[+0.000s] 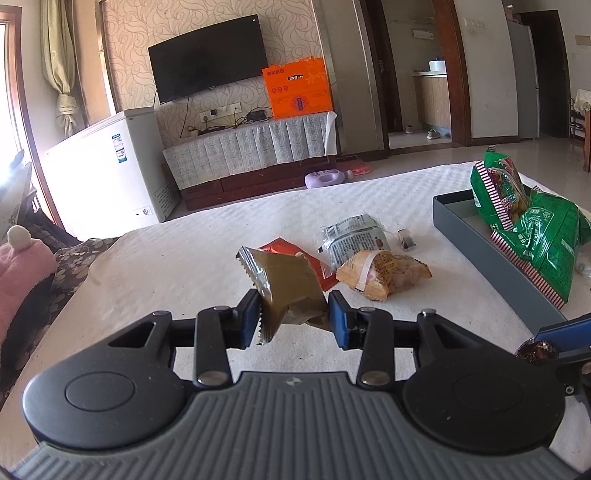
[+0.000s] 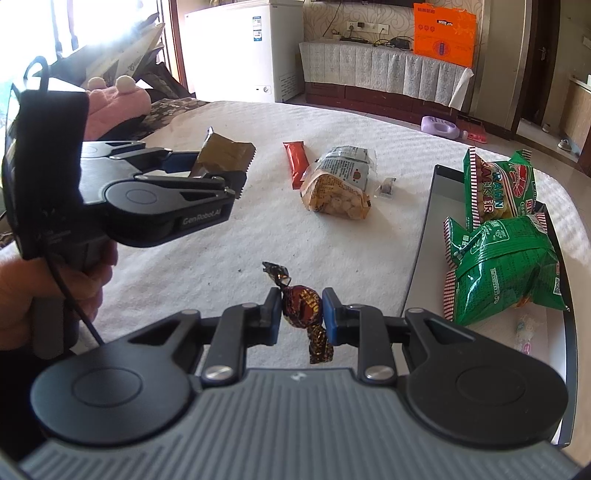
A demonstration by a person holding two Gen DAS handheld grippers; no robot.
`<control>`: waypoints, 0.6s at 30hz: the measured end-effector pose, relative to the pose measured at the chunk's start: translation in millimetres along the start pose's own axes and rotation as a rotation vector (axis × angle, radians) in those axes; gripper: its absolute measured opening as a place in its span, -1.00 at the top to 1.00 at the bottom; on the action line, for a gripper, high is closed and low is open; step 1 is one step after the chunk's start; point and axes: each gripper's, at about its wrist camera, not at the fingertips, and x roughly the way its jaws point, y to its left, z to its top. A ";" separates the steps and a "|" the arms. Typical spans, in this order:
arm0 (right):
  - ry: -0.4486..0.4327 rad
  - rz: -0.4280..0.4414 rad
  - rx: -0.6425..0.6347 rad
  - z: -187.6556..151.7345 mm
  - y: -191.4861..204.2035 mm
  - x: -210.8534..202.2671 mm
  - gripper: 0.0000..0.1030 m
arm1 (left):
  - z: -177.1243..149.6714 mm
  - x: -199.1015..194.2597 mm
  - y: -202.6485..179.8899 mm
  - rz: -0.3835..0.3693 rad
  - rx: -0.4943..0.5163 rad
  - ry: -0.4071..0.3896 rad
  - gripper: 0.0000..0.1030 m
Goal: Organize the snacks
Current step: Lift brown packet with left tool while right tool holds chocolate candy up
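My left claw (image 1: 293, 314) pinched a crinkled olive-brown foil snack packet (image 1: 291, 284), my right claw (image 2: 301, 314) pinched a dark brown twist-wrapped candy (image 2: 303, 308), both above the white textured worktop (image 2: 221, 258), grey tray (image 2: 417, 266) along its right edge.

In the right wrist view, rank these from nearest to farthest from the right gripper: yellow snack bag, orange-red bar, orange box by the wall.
From the right gripper, which is clamped on a wrapped candy:
1. Yellow snack bag, mid-table, just ahead.
2. Orange-red bar, behind the bag, slightly left.
3. Orange box, off the table, against the far wall, upper right.
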 end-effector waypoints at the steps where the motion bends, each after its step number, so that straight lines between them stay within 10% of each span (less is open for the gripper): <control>1: -0.001 0.000 0.000 0.2 -0.2 -0.2 0.48 | 0.0 0.0 0.0 -0.001 0.000 0.000 0.11; 18: -0.005 0.005 0.001 0.6 -0.7 -2.6 0.48 | 0.2 0.3 -3.0 -0.003 0.007 0.003 0.11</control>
